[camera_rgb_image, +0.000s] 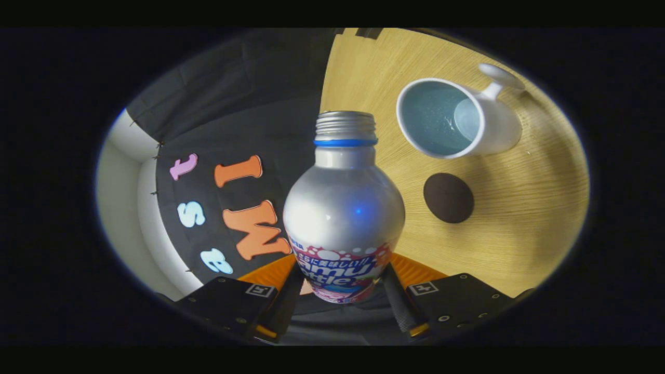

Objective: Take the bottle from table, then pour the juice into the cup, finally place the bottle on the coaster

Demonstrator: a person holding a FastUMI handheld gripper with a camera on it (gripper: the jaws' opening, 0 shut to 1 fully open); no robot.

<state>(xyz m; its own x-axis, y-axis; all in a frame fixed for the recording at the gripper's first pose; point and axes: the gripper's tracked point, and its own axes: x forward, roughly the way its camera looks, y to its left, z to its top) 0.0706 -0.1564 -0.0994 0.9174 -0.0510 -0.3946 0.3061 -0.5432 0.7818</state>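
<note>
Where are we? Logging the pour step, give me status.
Hand-held gripper shut on bottle, cap off, bottle tilted. Cup beyond the bottle's mouth on the table, coaster nearer. Nothing between bottle and cup.

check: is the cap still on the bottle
No, the bottle held between the gripper fingers shows bare neck threads with no cap.

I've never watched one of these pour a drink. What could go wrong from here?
The hand-held gripper holds the uncapped bottle tilted, with its mouth apart from the white cup, so juice might spill on the wooden table. The fingers clamp only its lower body, so it may slip. The dark coaster lies close to the cup, which could get knocked.
</note>
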